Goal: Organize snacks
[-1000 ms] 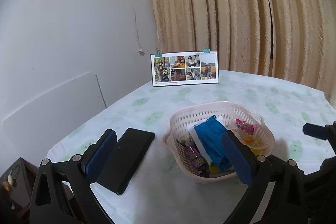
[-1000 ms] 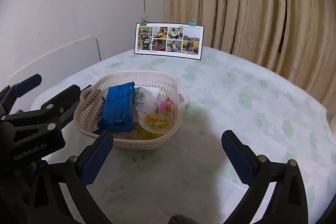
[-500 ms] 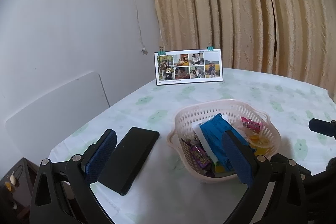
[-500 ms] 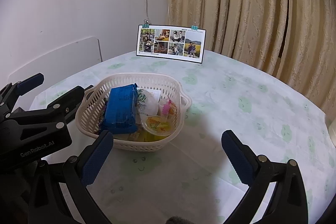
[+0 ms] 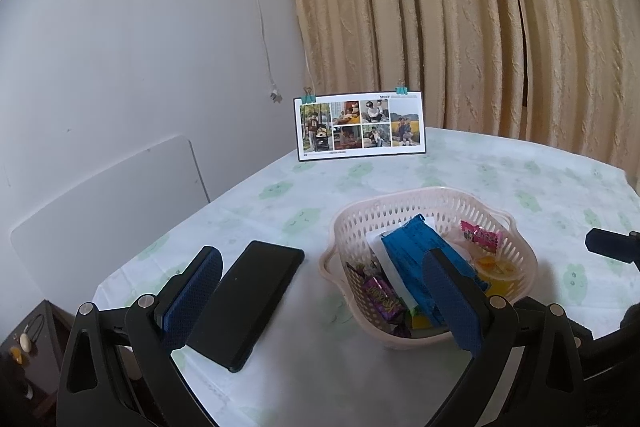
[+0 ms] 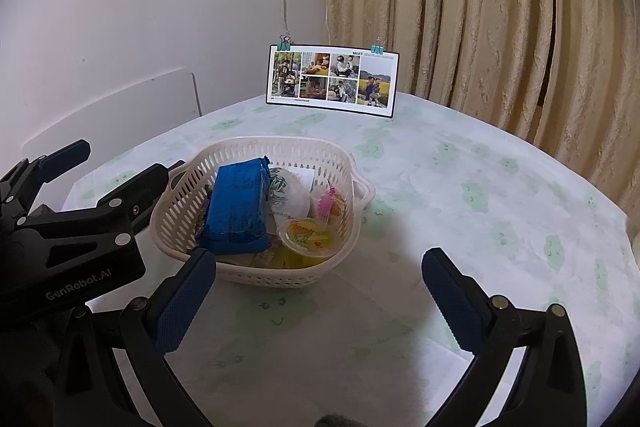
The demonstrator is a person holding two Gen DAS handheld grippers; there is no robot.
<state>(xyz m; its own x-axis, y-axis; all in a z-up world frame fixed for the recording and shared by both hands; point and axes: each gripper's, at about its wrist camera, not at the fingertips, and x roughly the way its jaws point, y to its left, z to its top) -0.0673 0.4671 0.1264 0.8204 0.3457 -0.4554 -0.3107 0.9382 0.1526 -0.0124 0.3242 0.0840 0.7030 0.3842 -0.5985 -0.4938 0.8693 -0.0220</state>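
plastic basket [image 6: 224, 269] beyond right hand-held gripper [image 6: 318, 283]

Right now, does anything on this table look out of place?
Only the black phone, flat on the tablecloth left of the snack basket: it is no snack. The snacks sit inside the basket; nothing spilled.

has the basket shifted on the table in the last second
No. In the left wrist view the basket keeps the same gap beside the black phone and the same spot on the tablecloth pattern; only the camera has pulled back and tilted.
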